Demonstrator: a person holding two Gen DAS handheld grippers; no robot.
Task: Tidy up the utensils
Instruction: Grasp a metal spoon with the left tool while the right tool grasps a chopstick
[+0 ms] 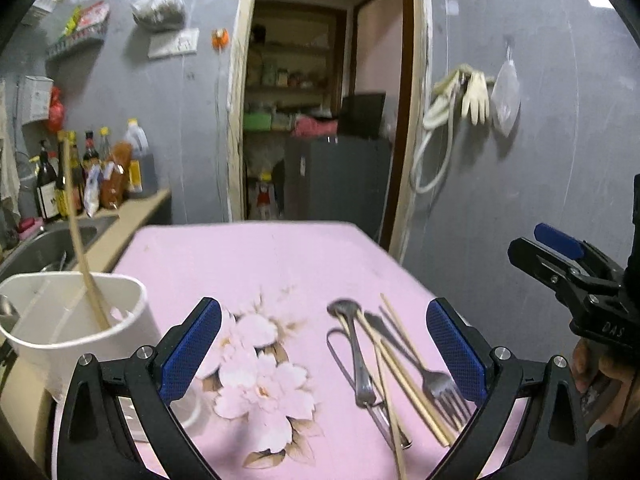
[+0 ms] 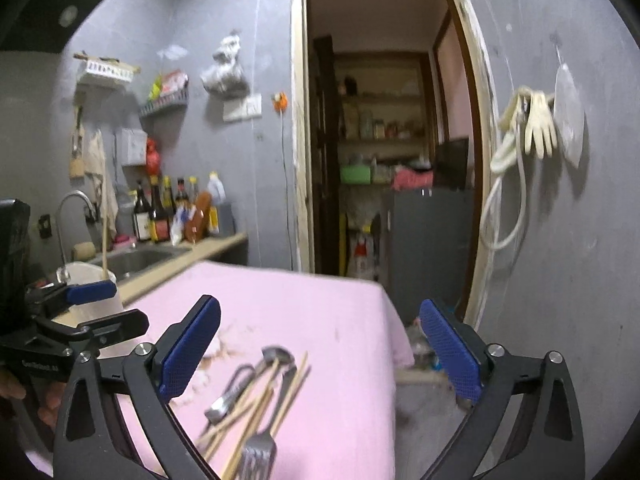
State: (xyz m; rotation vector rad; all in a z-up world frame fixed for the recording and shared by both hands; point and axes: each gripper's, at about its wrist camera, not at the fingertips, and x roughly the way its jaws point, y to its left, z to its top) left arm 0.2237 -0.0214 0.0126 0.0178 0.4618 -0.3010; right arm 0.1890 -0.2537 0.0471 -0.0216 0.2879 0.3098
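Observation:
A pile of utensils lies on the pink flowered tablecloth (image 1: 256, 264): a metal spoon (image 1: 352, 344), a fork (image 1: 442, 388), a knife (image 1: 380, 328) and several wooden chopsticks (image 1: 404, 380). A white holder (image 1: 80, 320) stands at the left with one chopstick (image 1: 78, 240) leaning in it. My left gripper (image 1: 324, 344) is open and empty above the cloth, left of the pile. My right gripper (image 2: 320, 344) is open and empty above the same pile, with the fork (image 2: 260, 452) and chopsticks (image 2: 256, 408) below it. The holder (image 2: 90, 284) shows at the left, behind the left gripper.
A sink (image 2: 136, 258) and a counter with several bottles (image 2: 160, 212) lie left of the table. A doorway (image 1: 320, 120) with a grey cabinet is behind. The table's right edge (image 2: 394, 320) drops off beside a grey wall.

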